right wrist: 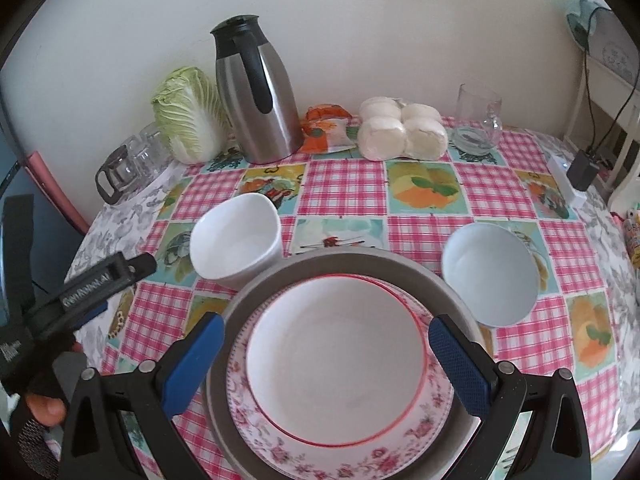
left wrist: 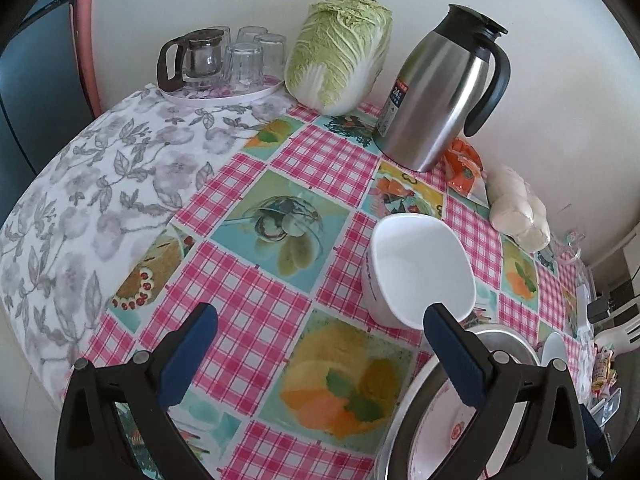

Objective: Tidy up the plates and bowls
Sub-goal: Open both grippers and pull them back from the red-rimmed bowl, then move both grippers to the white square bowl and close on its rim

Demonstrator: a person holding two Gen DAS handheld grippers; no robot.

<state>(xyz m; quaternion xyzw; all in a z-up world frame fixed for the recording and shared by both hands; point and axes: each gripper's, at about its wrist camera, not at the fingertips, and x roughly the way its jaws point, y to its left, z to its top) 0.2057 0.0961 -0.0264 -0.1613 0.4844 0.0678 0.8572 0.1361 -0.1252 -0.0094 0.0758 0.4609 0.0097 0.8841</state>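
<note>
A stack stands at the table's near edge: a grey metal plate (right wrist: 400, 268), a floral plate (right wrist: 360, 460) on it, and a red-rimmed white plate (right wrist: 336, 360) on top. My right gripper (right wrist: 324, 364) is open above the stack, a finger on each side. A squarish white bowl (right wrist: 236, 236) stands left of the stack and a round white bowl (right wrist: 490, 276) right of it. My left gripper (left wrist: 320, 360) is open and empty over the tablecloth, with the squarish bowl (left wrist: 420, 268) just beyond its right finger. The stack's edge (left wrist: 424, 420) shows at lower right.
A steel thermos jug (right wrist: 256, 92), a napa cabbage (right wrist: 188, 116), bagged buns (right wrist: 400, 130), an orange packet (right wrist: 326, 128) and a glass mug (right wrist: 478, 120) line the wall. A tray with a glass pot and tumblers (left wrist: 224, 60) stands at the far left. A charger (right wrist: 582, 170) lies at the right edge.
</note>
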